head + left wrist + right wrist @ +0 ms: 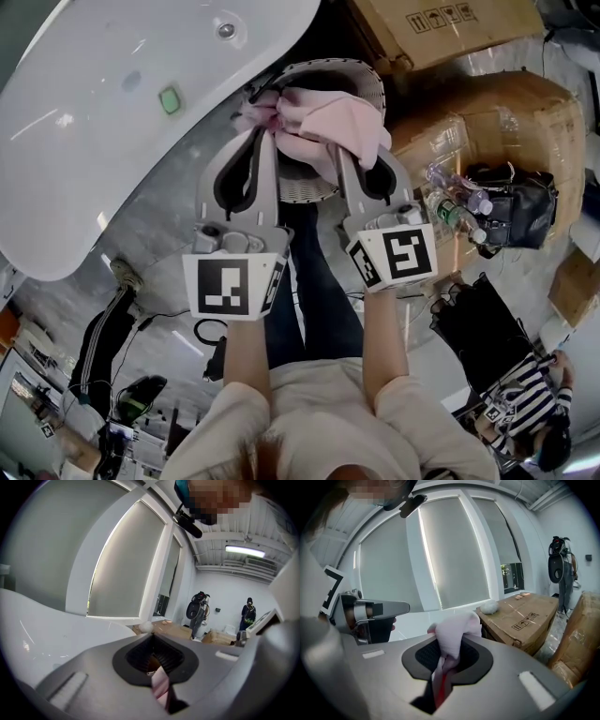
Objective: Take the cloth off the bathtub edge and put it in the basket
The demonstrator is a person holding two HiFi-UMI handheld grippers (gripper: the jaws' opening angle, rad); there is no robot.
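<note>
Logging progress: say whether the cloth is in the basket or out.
Out: the cloth hangs bunched over the basket, clamped in the left gripper and right gripper.

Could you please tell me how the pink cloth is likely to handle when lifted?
Probably floppy: the pink cloth bunches and droops between the left tool and right tool. Likely light, since thin pinches of fabric hold it up. It should collapse into the basket rather than roll.

grey floor (155,225) carries bathtub (84,122), basket (366,84), cardboard boxes (506,122), plastic bottles (459,214), probably black bag (527,211).
</note>
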